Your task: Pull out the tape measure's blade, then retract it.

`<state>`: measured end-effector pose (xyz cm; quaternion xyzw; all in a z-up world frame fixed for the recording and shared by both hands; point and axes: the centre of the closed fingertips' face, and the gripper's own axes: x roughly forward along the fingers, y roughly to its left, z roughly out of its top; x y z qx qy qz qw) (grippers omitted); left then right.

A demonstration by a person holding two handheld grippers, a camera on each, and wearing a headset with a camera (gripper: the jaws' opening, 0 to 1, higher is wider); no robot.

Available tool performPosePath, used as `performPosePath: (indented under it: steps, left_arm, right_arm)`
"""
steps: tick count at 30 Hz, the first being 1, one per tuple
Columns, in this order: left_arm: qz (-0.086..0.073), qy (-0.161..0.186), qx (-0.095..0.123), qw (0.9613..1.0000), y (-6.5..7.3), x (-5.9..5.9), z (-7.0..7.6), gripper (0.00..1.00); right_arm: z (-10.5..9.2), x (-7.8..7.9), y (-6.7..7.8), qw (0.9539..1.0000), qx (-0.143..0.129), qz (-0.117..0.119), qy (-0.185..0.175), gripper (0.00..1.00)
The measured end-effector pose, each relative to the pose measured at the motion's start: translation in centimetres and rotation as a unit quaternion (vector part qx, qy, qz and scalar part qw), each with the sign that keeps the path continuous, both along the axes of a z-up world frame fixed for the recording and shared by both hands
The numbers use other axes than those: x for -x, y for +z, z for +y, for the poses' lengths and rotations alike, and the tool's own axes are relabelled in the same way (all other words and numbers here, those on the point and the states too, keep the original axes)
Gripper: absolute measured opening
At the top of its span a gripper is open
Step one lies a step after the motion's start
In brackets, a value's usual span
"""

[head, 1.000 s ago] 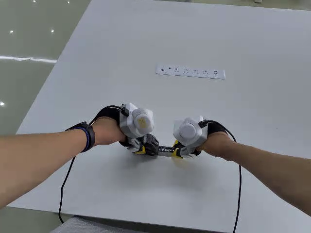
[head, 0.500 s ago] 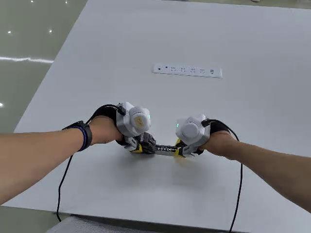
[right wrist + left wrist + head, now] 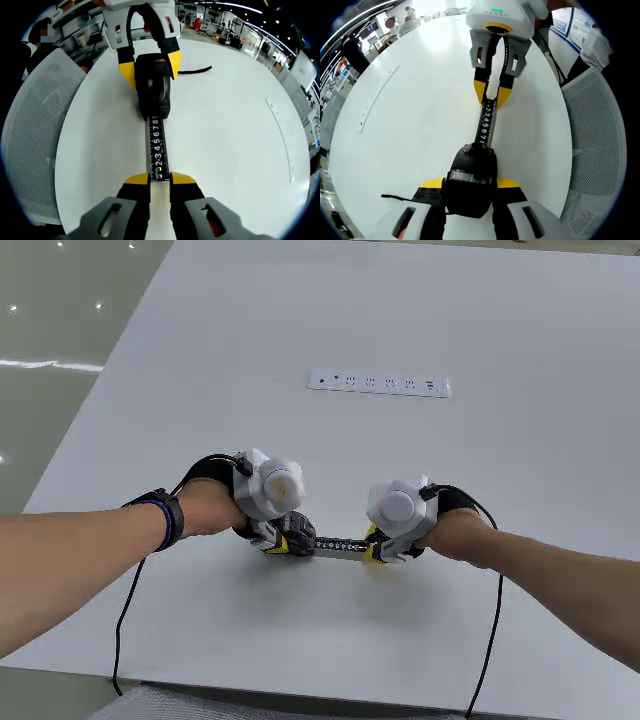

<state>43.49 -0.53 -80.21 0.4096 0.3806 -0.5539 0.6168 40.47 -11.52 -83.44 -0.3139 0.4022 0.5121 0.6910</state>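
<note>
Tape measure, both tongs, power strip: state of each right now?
left tongs: shut on the tape measure case.
right tongs: shut on the tip of the blade.
tape measure case: gripped, blade slot facing the right tongs.
blade: partly out, straight, numbers up.
power strip: flat on the table, nothing plugged in.

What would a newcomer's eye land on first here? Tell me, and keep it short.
First comes the black tape measure, held in the left tongs at the near middle of the white table. Its numbered blade is drawn a short way out to the right tongs, which pinch its end. Farther back on the table lies a white power strip.
</note>
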Motion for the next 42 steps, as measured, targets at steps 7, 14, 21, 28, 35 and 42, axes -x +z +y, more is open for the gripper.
performPosePath:
  steps: [7,14,21,28,35,42]
  left_arm:
    - [0.0,-0.001,-0.002,1.0,0.0,0.1,-0.1,0.33]
    - [-0.001,-0.001,-0.003,1.0,0.0,0.1,-0.1,0.33]
    - [-0.001,-0.002,-0.007,1.0,0.0,0.1,-0.1,0.33]
    - [-0.001,-0.002,-0.01,0.9999,0.0,0.1,-0.1,0.32]
    - [-0.003,-0.002,-0.011,0.9999,0.0,0.0,-0.1,0.32]
    - [-0.003,0.0,-0.013,0.9999,-0.1,0.0,-0.1,0.32]
  right_arm:
    - [-0.9,0.3,0.0,1.0,0.001,0.0,-0.004,0.13]
    - [-1.3,0.3,0.0,1.0,0.001,0.0,-0.006,0.13]
    - [-2.3,0.5,0.0,0.9999,0.002,0.0,-0.01,0.13]
    - [-3.0,0.7,0.1,0.9999,0.003,0.0,-0.014,0.13]
    - [-3.9,0.9,0.0,0.9998,0.006,0.0,-0.018,0.13]
    - [-4.9,1.1,0.0,0.9997,0.008,0.0,-0.024,0.13]
